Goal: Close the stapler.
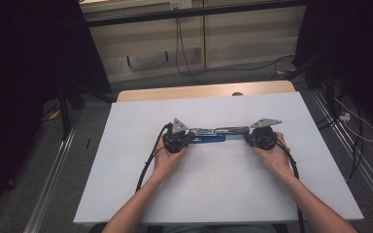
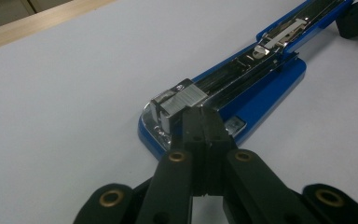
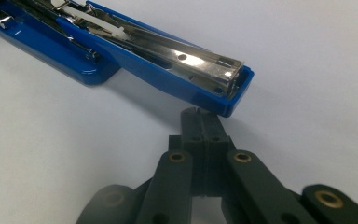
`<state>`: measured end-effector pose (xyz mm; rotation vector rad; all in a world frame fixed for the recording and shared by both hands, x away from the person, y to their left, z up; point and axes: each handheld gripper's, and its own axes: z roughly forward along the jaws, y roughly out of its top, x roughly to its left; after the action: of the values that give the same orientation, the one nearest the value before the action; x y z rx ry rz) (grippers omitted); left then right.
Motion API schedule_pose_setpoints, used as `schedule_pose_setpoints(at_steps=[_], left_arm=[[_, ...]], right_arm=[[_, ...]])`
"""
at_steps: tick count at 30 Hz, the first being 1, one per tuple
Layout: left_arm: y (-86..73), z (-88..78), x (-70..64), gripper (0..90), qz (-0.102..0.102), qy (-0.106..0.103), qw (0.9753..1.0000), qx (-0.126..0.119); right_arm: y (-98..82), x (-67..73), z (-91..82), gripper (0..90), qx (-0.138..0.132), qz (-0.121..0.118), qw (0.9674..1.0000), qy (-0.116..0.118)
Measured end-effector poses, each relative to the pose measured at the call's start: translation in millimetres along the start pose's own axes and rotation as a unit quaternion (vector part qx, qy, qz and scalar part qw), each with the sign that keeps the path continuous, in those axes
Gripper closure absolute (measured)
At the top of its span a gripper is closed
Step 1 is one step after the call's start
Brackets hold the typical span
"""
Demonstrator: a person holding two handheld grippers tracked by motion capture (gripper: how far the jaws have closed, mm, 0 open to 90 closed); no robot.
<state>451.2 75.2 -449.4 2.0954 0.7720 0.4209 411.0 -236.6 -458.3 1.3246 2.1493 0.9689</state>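
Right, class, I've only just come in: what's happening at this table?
A person sits at a white table with tongs in each hand, working on a blue stapler that lies opened out flat. The left tongs are shut, their tips at the stapler's base end by the metal staple strip. The right tongs are shut too, tips just below the opened arm's far end. Neither pair grips the stapler; whether the tips touch it is unclear.

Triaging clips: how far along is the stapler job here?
Done: the blue stapler lies swung open flat on the white table, its staple channel exposed. In hand: the left gripper, fingers shut, sits at the staple-loaded end; the right gripper, also shut, sits at the tip of the open arm. Neither clamps anything. Left, probably: folding the arm back down to close it.
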Motion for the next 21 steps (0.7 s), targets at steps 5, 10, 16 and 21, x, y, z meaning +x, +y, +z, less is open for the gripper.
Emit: schedule_pose_setpoints(at_steps=[5,10,16,21], left_arm=[[0.3,0.7,-0.8,90.0,0.002,-0.001,1.0,-0.001],[0.4,0.5,-1.0,90.0,0.003,0.001,1.0,0.001],[0.5,0.4,0.5,90.0,-0.009,-0.005,0.9999,0.003],[1.0,0.9,-1.7,90.0,-0.006,0.0,1.0,0.002]], right_arm=[[0.3,-1.1,0.5,90.0,0.0,0.005,1.0,0.002],[0.4,-1.1,0.7,90.0,0.0,0.006,1.0,0.002],[0.4,-1.8,0.6,90.0,-0.002,0.008,1.0,0.002],[0.5,-2.0,0.3,90.0,-0.004,0.01,0.9999,0.001]])
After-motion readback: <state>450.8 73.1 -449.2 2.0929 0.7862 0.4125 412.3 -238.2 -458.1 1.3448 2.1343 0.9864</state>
